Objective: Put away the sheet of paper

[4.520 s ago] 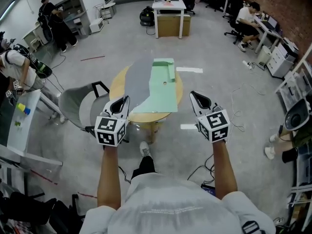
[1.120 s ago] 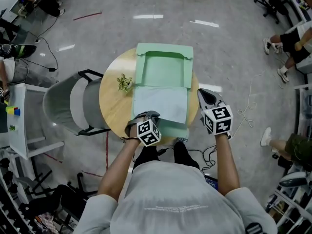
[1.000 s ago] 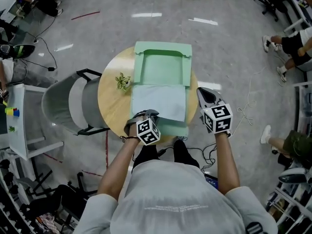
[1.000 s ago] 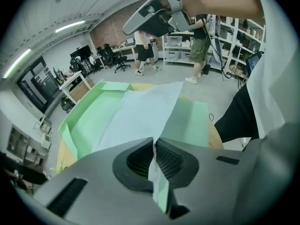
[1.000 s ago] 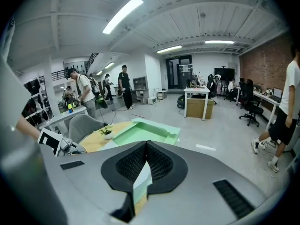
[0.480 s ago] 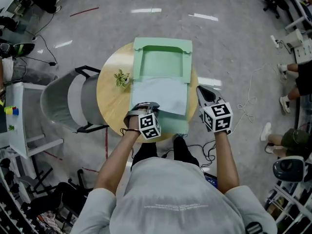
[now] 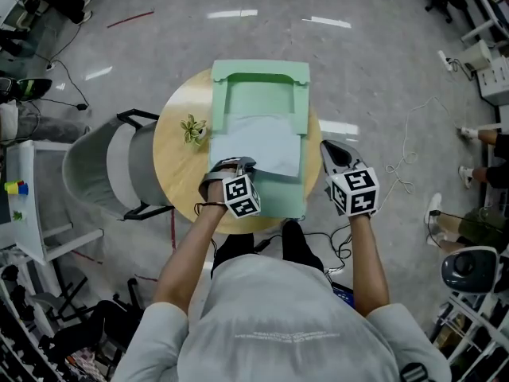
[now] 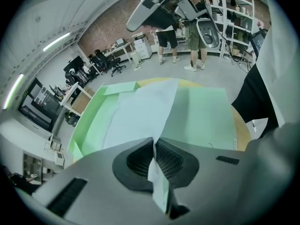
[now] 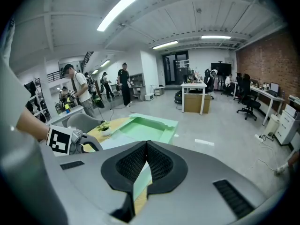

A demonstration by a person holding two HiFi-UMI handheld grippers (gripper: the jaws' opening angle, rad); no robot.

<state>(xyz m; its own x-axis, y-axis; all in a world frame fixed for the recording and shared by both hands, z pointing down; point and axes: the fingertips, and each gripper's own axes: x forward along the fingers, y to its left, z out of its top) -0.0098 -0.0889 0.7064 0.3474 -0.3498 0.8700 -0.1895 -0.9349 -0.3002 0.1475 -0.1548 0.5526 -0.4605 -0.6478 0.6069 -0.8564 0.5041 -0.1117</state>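
GRIP: left gripper (image 7: 230,164) clenched on the 7 o'clock corner of the sheet of paper (image 7: 262,143); right gripper (image 7: 328,146) closed on nothing, held off the 4 o'clock edge of the table (image 7: 176,161) | PLACE: sheet laid across the open green folder (image 7: 260,98) at table centre | RISK: corner could be creased or torn if pulled from one side; folder could be dragged along, toward the plant (image 7: 191,128) at 9 o'clock

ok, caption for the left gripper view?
Left gripper shut on a corner of the paper sheet lying on the open green folder.
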